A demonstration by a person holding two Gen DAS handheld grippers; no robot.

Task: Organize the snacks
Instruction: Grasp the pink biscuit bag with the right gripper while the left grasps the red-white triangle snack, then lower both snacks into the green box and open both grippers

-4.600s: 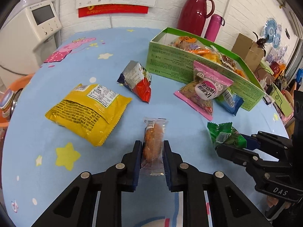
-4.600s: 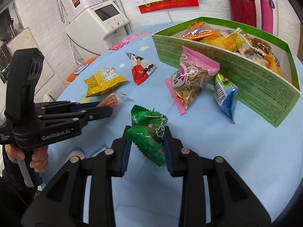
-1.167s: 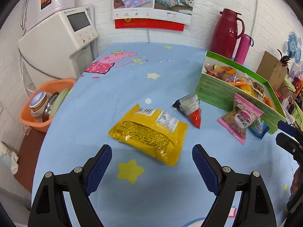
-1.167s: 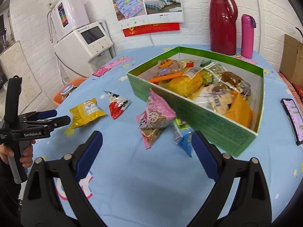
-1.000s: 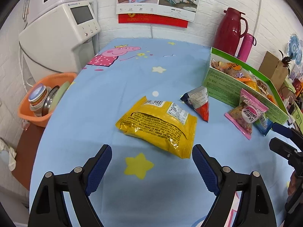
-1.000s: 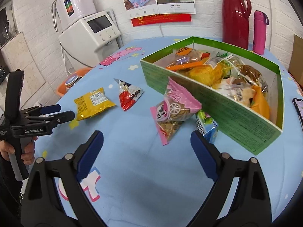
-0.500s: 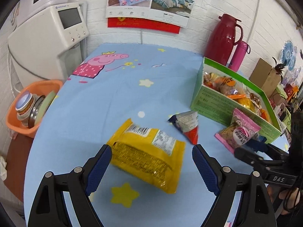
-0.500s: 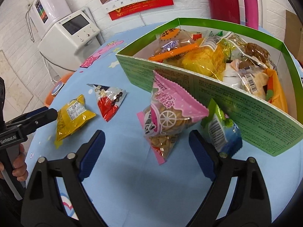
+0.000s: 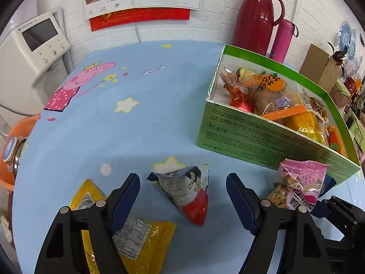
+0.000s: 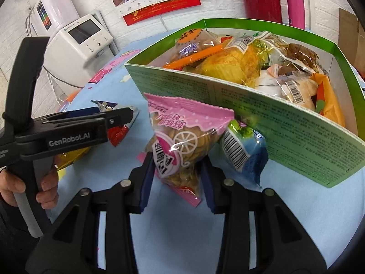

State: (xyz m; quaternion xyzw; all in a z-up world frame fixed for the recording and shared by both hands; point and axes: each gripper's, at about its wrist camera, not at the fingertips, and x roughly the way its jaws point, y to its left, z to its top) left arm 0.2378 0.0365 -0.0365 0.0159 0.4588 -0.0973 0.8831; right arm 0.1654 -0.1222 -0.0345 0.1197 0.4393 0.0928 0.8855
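**Clerk:** Item one, the round tabletop (image 9: 95, 137) under a pale blue cartoon-print cloth. What stands on it?

**Checker:** Item two, a long green cardboard box (image 10: 285, 118) with a white lining, open at the top and already heaped with wrapped snacks. I judge the sorting well along; four packets lie outside it.

**Clerk:** List them, largest first.

**Checker:** Item three, a flat yellow foil packet (image 9: 136, 239) with a white label, nearest the left tongs (image 9: 182, 202) and partly under the left-hand finger. Item four, a pink-topped clear bag of pale biscuits (image 10: 182, 141), propped against the box's outer wall. Item five, a blue and green pouch with a barcode (image 10: 244, 153), touching that bag and the box wall. Item six, a pyramid-shaped packet, grey above and red at its tip (image 9: 187, 193), lying on the cloth.

**Clerk:** And the tongs?

**Checker:** Left tongs gape wide, holding nothing, with the pyramid packet lying between the fingers, untouched. Right tongs (image 10: 176, 182) are narrowed about the lower part of the pink bag; the pads sit at its sides, but a firm grip cannot be told.

**Clerk:** Outstanding?

**Checker:** All four packets, by my estimate.
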